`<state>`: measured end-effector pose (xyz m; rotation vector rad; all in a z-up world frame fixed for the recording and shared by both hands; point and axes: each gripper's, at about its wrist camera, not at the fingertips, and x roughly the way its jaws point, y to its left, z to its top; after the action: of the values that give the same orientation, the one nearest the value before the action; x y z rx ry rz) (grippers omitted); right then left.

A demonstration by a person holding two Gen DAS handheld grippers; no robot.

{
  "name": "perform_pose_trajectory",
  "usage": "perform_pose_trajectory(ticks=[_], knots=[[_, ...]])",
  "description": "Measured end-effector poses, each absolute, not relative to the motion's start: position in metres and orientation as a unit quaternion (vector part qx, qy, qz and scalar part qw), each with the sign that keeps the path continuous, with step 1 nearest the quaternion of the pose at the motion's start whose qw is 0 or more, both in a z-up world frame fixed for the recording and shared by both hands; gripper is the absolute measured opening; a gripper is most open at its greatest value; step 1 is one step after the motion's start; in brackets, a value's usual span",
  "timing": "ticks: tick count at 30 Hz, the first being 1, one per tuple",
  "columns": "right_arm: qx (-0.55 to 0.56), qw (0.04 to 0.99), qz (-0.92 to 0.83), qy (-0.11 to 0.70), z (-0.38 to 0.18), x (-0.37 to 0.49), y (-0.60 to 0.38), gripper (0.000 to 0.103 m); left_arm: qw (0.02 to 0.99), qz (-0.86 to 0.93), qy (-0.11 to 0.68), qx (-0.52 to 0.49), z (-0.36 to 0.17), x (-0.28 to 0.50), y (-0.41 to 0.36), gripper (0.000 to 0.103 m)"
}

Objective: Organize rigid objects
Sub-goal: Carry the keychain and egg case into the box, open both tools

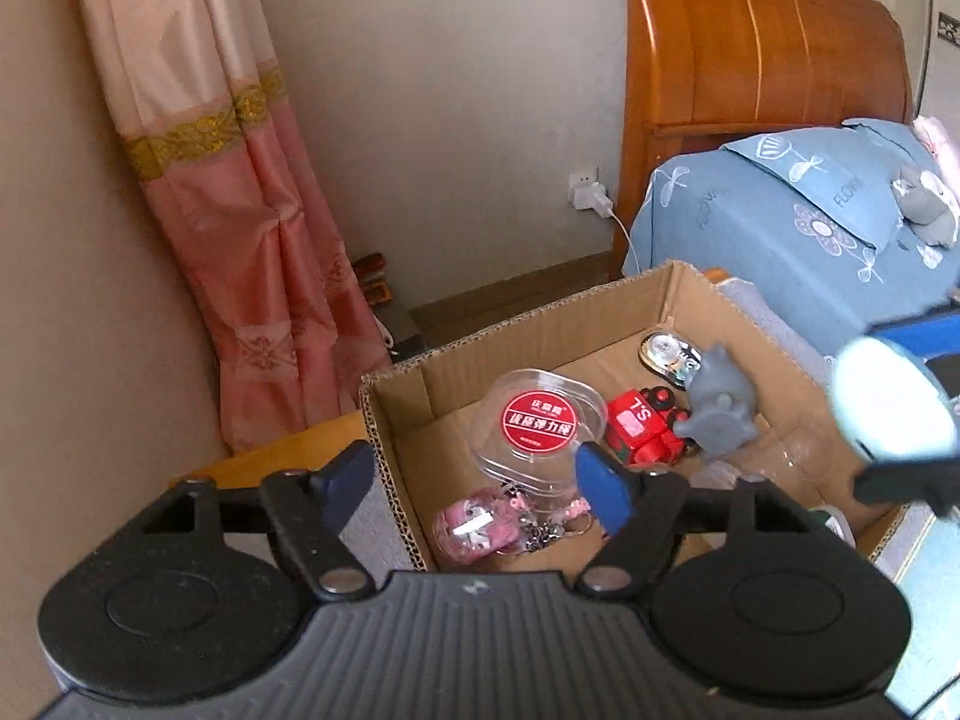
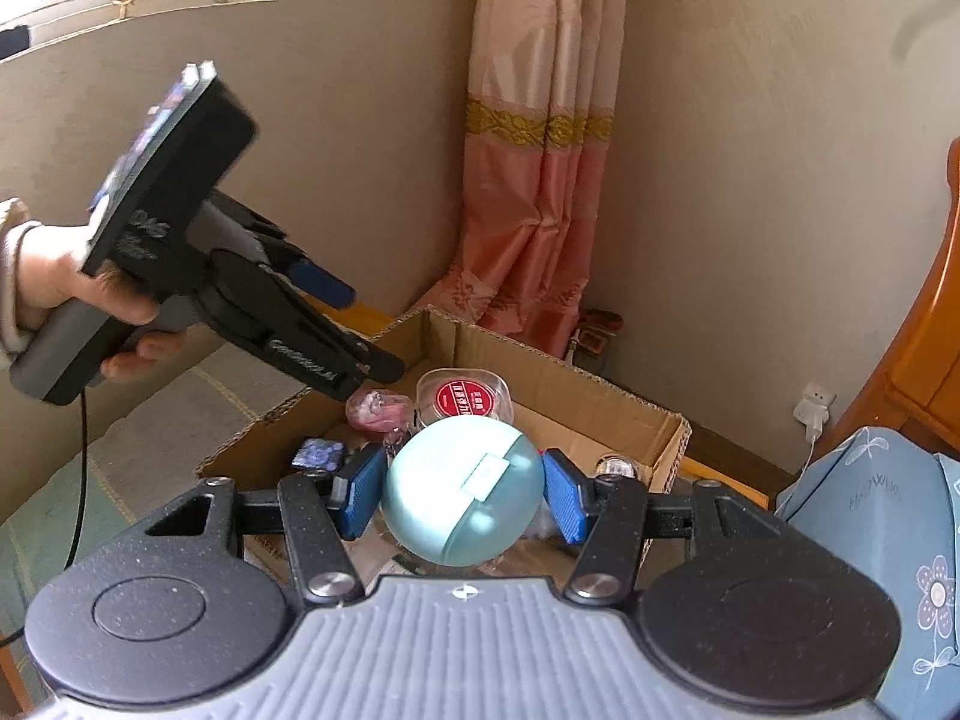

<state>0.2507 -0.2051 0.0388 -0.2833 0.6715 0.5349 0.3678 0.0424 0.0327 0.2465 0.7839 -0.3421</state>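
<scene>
An open cardboard box (image 1: 540,312) holds a clear case with a red label (image 1: 537,423), a red toy (image 1: 642,426), a grey toy figure (image 1: 720,408) and a pink keychain charm (image 1: 480,525). My left gripper (image 1: 474,486) hovers open over the box's near left part, with nothing between its blue pads. In the right wrist view a hand holds the left gripper (image 2: 360,330) above the box's rim (image 2: 570,369). My right gripper (image 2: 459,495) is shut on a pale blue egg-shaped case (image 2: 459,495), above the box's near side. That egg (image 1: 888,402) also shows at the left wrist view's right edge.
A bed with a blue flowered cover (image 1: 810,228) and a wooden headboard (image 1: 750,48) stands right of the box. A pink curtain (image 1: 240,180) hangs in the corner behind it. A wall socket with a white charger (image 1: 588,192) sits low on the wall.
</scene>
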Motion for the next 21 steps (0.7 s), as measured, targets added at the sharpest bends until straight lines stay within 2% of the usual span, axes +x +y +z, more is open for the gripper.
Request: perform_pose_trajectory(ticks=[1, 2, 12, 21], knots=[[-0.135, 0.9, 0.257, 0.326, 0.038, 0.254, -0.205, 0.062, 0.904, -0.168, 0.375, 0.12, 0.033, 0.365, 0.043, 0.091], [-0.133, 0.9, 0.255, 0.328, 0.037, 0.258, -0.205, 0.062, 0.905, -0.167, 0.372, 0.122, 0.034, 0.364, 0.043, 0.097], [-0.094, 0.901, 0.213, 0.366, 0.021, 0.332, -0.2, 0.062, 0.915, -0.153, 0.357, 0.111, 0.035, 0.338, 0.055, 0.098], [-0.061, 0.887, 0.178, 0.422, -0.018, 0.38, -0.199, 0.062, 0.919, -0.16, 0.342, 0.111, 0.034, 0.309, 0.058, 0.098]])
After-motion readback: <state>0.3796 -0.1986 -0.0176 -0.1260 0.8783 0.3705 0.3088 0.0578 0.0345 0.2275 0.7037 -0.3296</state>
